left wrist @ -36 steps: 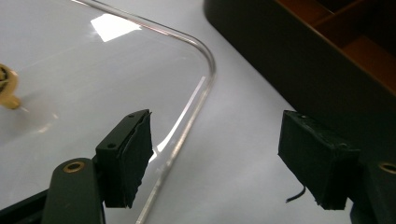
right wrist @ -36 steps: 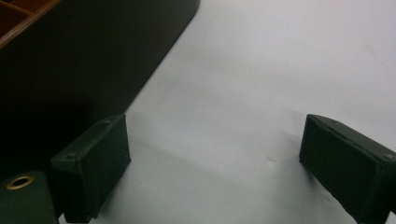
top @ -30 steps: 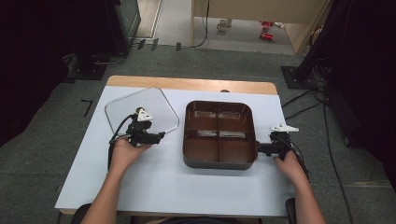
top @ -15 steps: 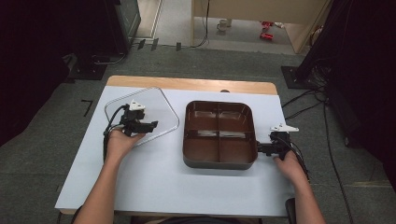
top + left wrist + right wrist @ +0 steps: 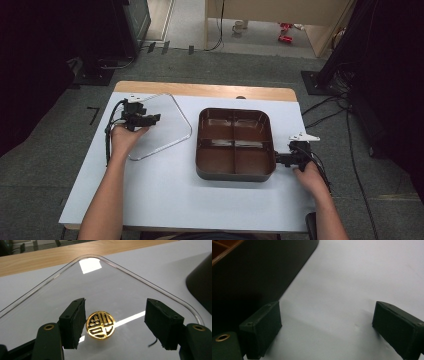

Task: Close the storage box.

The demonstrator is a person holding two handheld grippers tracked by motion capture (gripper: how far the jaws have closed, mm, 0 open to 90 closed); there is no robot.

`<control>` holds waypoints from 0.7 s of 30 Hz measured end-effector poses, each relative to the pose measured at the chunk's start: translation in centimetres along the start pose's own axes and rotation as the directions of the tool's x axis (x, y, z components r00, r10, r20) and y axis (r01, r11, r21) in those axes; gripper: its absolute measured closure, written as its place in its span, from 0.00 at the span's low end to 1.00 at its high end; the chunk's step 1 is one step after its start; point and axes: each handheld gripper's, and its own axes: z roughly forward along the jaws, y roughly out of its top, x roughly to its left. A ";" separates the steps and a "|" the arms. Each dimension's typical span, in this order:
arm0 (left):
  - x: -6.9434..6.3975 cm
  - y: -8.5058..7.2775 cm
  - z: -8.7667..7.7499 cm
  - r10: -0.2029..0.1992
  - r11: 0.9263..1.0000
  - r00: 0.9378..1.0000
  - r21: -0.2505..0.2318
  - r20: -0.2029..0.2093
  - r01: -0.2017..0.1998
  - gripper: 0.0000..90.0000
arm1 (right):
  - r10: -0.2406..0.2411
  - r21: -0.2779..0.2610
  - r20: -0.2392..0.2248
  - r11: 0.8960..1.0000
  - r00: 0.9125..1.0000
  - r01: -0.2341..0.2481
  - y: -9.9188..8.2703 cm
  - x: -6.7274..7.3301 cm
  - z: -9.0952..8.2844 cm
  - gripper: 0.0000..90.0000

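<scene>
A clear lid (image 5: 167, 131) with rounded corners lies flat on the white table (image 5: 165, 200) at the left. My left gripper (image 5: 155, 119) hovers over its far part, open. In the left gripper view its jaws (image 5: 116, 306) have just been closing, and the lid's round gold emblem (image 5: 100, 324) lies between them, close to the left pad (image 5: 75, 322). A dark brown tray (image 5: 235, 174) with four compartments sits at mid-table. My right gripper (image 5: 278, 159) rests beside the tray's right wall, open (image 5: 327, 327), with bare table between its pads.
A wooden strip (image 5: 200, 90) runs along the table's far edge. Cables trail from both grippers. Dark stands and cables (image 5: 330, 107) sit on the grey floor beyond the table. White table surface stretches in front of the tray and the lid.
My left hand has moved left and away from the tray, across the lid toward its far side. The right hand, the tray and the lid have stayed put.
</scene>
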 end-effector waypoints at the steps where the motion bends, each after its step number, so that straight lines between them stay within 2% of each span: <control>1: 0.0 0.0 0.0 0.000 1.000 1.000 0.000 0.000 0.000 0.38 | 0.000 0.000 0.000 1.000 1.000 0.000 0.0 0.0 0.0 0.09; 5: 0.2 -0.5 0.9 0.035 0.999 0.999 0.035 -0.042 -0.033 0.40 | 0.000 0.000 0.000 1.000 1.000 0.000 0.0 0.0 0.0 0.09; 9: 0.5 -0.8 1.3 -0.003 0.999 1.000 0.048 -0.016 0.004 0.42 | 0.000 0.000 0.000 1.000 1.000 0.000 0.0 0.0 0.0 0.09; 13: 0.9 -1.3 1.7 -0.001 0.998 1.000 0.069 -0.026 0.003 0.43 | 0.000 0.000 0.000 1.000 1.000 0.000 0.0 0.0 0.0 0.09; 18: 1.1 -1.7 2.1 0.000 0.996 1.000 0.091 -0.017 0.001 0.47 | 0.001 0.000 0.000 1.000 1.000 -0.001 0.0 0.0 0.0 0.09; 21: 1.2 -1.8 2.2 0.011 0.997 1.000 0.079 -0.029 -0.009 0.51 | 0.000 0.000 0.000 1.000 1.000 0.000 0.0 0.0 0.0 0.09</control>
